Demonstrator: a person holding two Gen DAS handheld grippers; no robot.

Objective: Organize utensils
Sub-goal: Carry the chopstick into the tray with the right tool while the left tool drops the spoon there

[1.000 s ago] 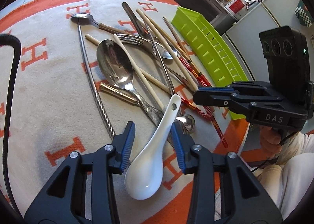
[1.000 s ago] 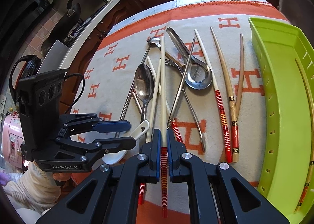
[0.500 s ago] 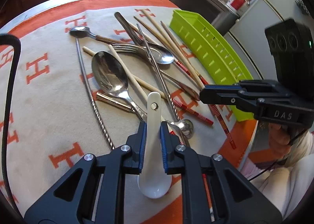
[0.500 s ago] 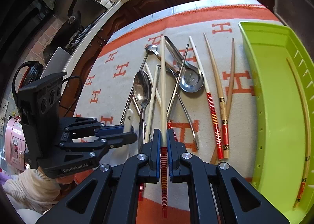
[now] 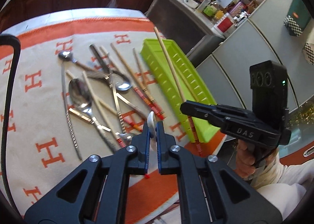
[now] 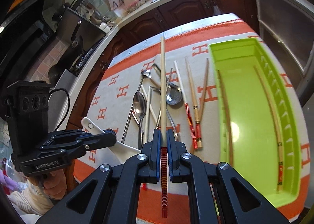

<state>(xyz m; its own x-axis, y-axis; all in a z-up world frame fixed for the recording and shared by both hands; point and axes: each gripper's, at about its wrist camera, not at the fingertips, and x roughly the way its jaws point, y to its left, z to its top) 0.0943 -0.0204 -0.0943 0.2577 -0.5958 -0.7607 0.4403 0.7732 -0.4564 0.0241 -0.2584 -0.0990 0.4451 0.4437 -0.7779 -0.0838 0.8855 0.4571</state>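
Pinching the white ceramic spoon (image 6: 109, 141) by its handle, the left gripper (image 5: 152, 126) has its jaws drawn narrow on it, which leaves the bowl hanging free below the pads and the handle end poking out above. A grip on the thin handle rather than the rounded bowl probably gives the flat pads something they can hold without slipping. The right gripper (image 6: 163, 135) is likewise closed on a single chopstick (image 6: 162, 90), clamped at the start of its red banded end, so the long pale shaft points forward toward the green tray (image 6: 253, 47); that suits sliding it in lengthwise, beside the two chopsticks (image 6: 274, 126) already lying along the tray floor. Both held pieces are lifted clear of the orange and cream cloth (image 5: 39, 122).

On the cloth the remaining utensils lie crossed in a loose heap: a large metal spoon (image 5: 79, 94), a fork, a ladle-like spoon, a twisted-stem spoon and several chopsticks, some red-banded.

From the left wrist view the ceramic spoon is mostly hidden between the pads, only a white sliver showing. That view is also blurred. Which utensils in the heap rest on which is hard to sort out, and the tray's near end is cut off behind the right gripper.
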